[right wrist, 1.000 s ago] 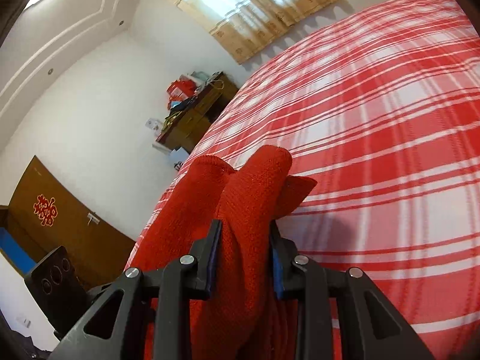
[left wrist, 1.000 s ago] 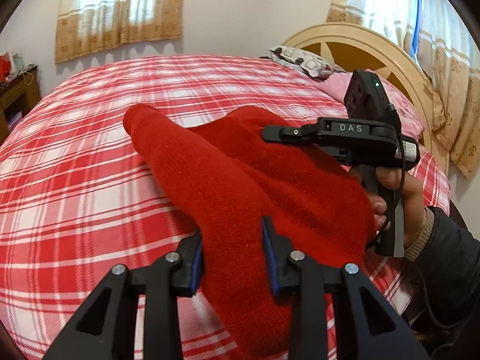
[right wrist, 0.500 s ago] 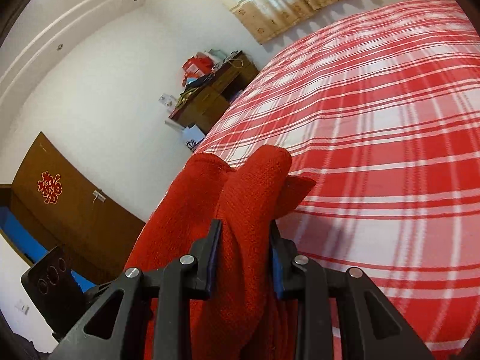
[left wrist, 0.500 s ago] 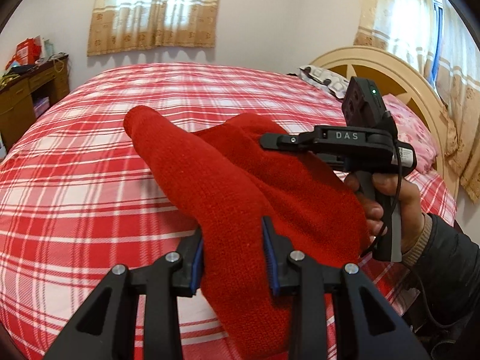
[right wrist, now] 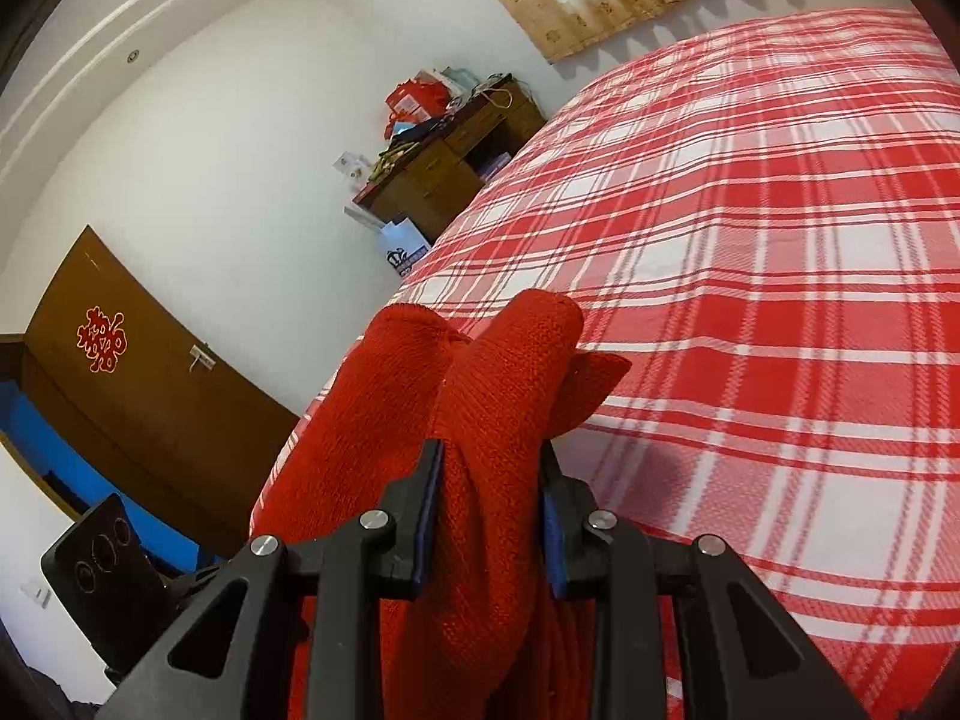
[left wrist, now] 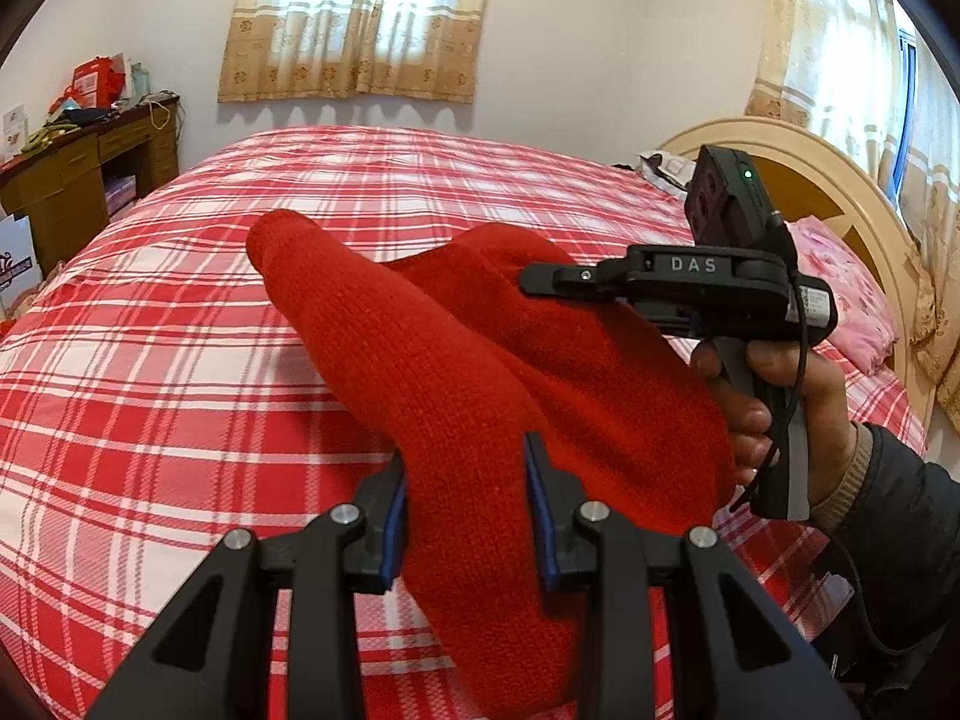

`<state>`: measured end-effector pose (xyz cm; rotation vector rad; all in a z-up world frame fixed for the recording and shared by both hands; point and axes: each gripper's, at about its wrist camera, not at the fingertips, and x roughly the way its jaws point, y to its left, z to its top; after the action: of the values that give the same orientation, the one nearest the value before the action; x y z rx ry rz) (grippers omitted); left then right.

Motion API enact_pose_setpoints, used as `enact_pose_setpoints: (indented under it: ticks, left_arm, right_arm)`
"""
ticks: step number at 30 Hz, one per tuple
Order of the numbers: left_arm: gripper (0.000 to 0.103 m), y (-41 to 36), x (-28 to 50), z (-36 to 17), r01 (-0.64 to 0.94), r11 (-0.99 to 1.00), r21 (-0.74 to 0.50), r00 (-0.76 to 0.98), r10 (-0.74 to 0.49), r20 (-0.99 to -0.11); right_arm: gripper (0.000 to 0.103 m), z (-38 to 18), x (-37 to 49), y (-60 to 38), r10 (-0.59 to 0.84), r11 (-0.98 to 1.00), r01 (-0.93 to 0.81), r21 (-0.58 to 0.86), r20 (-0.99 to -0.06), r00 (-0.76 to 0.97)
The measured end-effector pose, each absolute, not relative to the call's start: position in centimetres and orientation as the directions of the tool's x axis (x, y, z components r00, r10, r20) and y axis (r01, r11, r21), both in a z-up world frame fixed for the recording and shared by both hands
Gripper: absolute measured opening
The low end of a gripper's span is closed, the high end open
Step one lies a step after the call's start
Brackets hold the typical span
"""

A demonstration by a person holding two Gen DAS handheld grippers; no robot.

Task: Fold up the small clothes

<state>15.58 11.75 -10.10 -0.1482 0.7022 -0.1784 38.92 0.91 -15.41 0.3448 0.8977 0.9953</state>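
The left gripper (left wrist: 467, 516) pinches a fold of the red knitted garment (left wrist: 456, 372), and the right gripper (right wrist: 489, 516) clamps another bunch of it, holding it above the bed (left wrist: 150, 360). One red-and-white checked bedspread covers the bed. Beyond: two curtained windows (left wrist: 360, 18), one cluttered wooden desk (left wrist: 78, 174), a cream headboard (left wrist: 840, 180) and a pink pillow (left wrist: 852, 300).

L gripper (left wrist: 465, 501) & R gripper (right wrist: 489, 510) both clamped on red knit garment (left wrist: 480, 372), angled downward; right hand (left wrist: 780, 402) grips handle.
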Motion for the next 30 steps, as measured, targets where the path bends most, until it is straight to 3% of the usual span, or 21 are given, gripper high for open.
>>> enact_pose_setpoints:
  ticks: [24, 30]
  left_arm:
    - [0.035, 14.7, 12.6, -14.0, 0.030, 0.977, -0.213, 0.711, -0.171, -0.682]
    - [0.047, 15.0, 12.5, -14.9, 0.002, 0.979, -0.204, 0.709, -0.146, -0.690]
  right_arm:
    - [0.030, -18.3, 39.7, 5.6, 0.791, 0.570, -0.566, 0.595, -0.583, 0.184]
    - [0.034, -19.8, 40.1, 5.3, 0.754, 0.620, -0.526, 0.582, -0.629, 0.192]
